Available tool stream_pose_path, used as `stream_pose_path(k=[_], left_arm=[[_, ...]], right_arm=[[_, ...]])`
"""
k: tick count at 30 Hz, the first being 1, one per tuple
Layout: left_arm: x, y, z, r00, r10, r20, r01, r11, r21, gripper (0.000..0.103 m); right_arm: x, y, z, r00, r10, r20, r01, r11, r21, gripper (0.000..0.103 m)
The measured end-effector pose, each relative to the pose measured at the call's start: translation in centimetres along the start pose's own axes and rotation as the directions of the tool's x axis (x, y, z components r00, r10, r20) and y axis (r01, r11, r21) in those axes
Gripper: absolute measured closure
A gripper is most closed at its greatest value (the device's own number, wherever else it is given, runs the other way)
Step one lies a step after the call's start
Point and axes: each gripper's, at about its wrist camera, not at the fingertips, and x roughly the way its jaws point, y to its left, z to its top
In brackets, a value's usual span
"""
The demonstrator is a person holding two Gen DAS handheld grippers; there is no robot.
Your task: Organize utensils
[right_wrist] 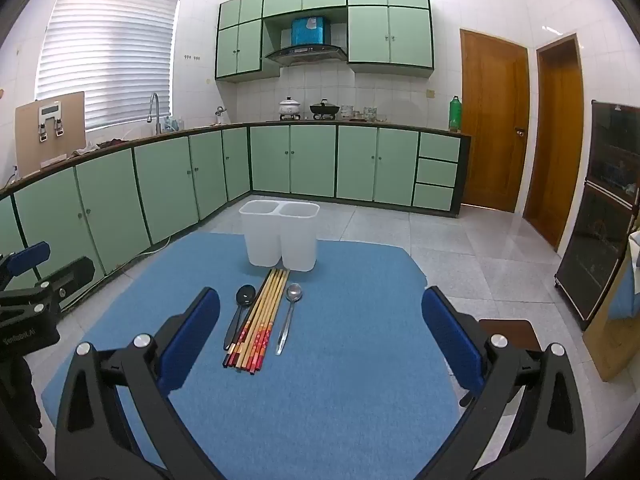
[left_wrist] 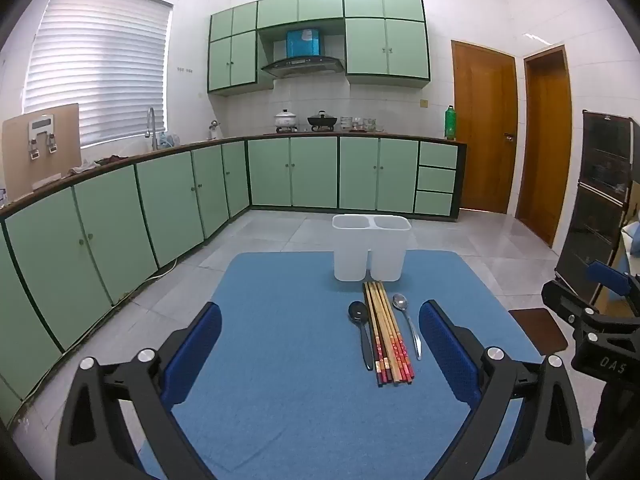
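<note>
While both grippers hang over the blue mat (left_wrist: 280, 360), the left gripper (left_wrist: 320, 344) and right gripper (right_wrist: 320, 336) are wide open and hold nothing. The chopsticks (left_wrist: 387, 334) lie between the black spoon (left_wrist: 360, 330) and silver spoon (left_wrist: 408, 326), maybe touching the white two-part holder (left_wrist: 370, 246).
</note>
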Motion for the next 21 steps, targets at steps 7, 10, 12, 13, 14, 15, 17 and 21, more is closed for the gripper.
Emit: stream_pose_path(k=[7,10,12,13,14,15,17,21], left_arm=[[0.1,0.12,0.05,1.0,0.003,0.001,-0.003,1.0,-0.003,0.006],[0.0,-0.02,0.01,1.0,0.004,0.003,-0.004,1.0,0.001,0.006],[-0.01,-0.01,0.01,1.0,0.004,0.004,-0.004,1.0,0.001,0.006],[0.0,0.0,0.02,1.0,0.004,0.004,-0.004,1.0,0.0,0.006],[0.0,0.0,0.02,1.0,0.004,0.003,-0.004,1.0,0.0,0.006],[0.0,0.01,0.02,1.0,0.005,0.003,-0.005,1.0,-0.001,0.006],[-0.02,0.0,0.0,1.0,0.005,0.003,-0.005,1.0,-0.001,0.006],[0.01,0.0,0.02,1.0,0.003,0.003,-0.003,1.0,0.002,0.006]], right_arm=[[0.2,0.26,0.04,1.0,0.002,-0.007,-0.002,1.0,-0.006,0.005],[0.12,0.21,-0.01,1.0,0.005,-0.003,-0.005,1.0,-0.002,0.005],[0.03,0.14,-0.07,1.0,0.005,-0.001,-0.005,1.0,0.002,0.005],[0.01,0.2,-0.07,1.0,0.006,-0.001,-0.006,1.0,0.002,0.005],[0.06,0.11,0.08,1.0,0.006,-0.001,-0.006,1.0,0.002,0.005],[0.26,-0.28,0.52,1.0,0.006,-0.001,-0.006,1.0,0.003,0.005],[0.21,-0.22,0.5,1.0,0.006,-0.001,-0.006,1.0,0.002,0.005],[0.37,-0.19,0.57,1.0,0.007,0.001,-0.007,1.0,0.007,0.005]])
